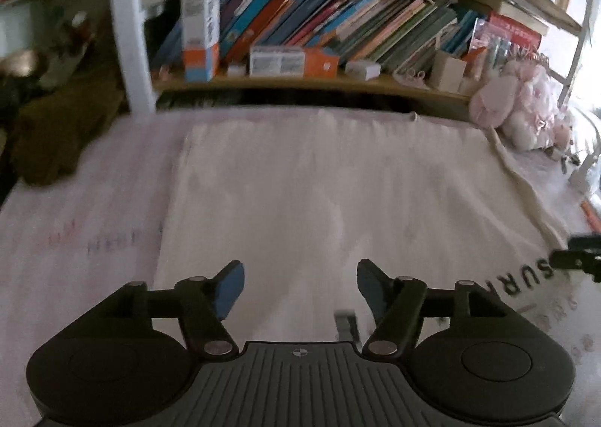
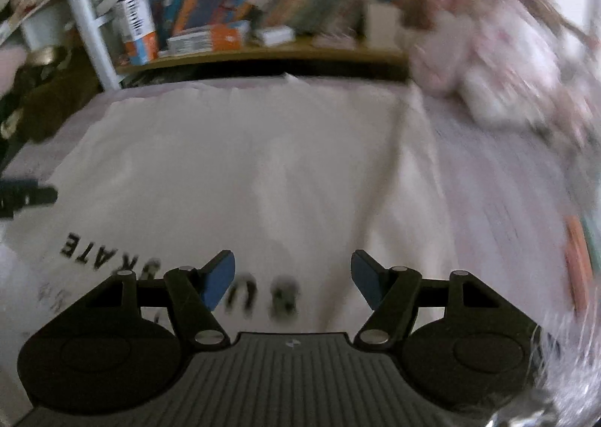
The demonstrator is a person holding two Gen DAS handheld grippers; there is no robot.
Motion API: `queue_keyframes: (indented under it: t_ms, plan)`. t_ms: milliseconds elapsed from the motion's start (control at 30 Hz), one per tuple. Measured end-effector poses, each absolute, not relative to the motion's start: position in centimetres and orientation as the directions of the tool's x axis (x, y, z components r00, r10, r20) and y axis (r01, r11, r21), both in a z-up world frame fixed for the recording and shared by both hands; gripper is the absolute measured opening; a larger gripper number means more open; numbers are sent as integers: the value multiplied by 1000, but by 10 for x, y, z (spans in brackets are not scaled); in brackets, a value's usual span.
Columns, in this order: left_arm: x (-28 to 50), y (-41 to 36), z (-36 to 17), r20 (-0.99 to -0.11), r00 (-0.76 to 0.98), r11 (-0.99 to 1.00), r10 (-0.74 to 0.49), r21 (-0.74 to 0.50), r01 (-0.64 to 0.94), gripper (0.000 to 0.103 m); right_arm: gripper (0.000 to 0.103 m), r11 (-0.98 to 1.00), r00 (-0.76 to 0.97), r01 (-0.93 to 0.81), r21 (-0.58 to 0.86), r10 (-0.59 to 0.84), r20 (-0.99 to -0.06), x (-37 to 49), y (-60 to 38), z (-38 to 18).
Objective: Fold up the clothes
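The garment (image 1: 319,194) is plain white with black block lettering (image 2: 86,254) along one edge. The cover (image 1: 75,239) under it is pale lilac with fine stripes and faint red and dark marks. Both grippers are black with blue pads (image 1: 230,289). The shelf (image 1: 300,83) is light wood, its books (image 1: 319,17) blue, orange, green and pink. The soft toy (image 1: 522,107) is pale pink.

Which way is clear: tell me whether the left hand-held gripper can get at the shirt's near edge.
Probably yes. The left hand-held gripper hangs open over the white shirt, with nothing between its fingers and nothing lying on the cloth below it.
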State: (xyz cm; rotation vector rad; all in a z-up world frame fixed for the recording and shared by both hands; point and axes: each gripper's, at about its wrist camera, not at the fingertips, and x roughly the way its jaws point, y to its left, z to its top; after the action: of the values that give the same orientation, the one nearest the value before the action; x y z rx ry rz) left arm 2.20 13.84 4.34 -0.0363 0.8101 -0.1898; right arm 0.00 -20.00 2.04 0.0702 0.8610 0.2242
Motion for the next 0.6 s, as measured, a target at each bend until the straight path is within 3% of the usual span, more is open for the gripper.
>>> queue_keyframes:
  t_ms: [233, 467, 600]
  plan:
    - [-3, 137, 28, -760, 603, 969, -244, -216, 120, 77, 65, 918, 532, 114, 379, 265, -804, -47, -257, 3]
    - [-8, 157, 8, -785, 520, 902, -336, -427, -63, 78, 53, 730, 528, 344, 591, 370, -765, -54, -293, -21]
    - [-11, 172, 0, -773, 502, 829, -389, -531, -176, 79, 50, 673, 530, 395, 626, 389, -753, -58, -305, -24]
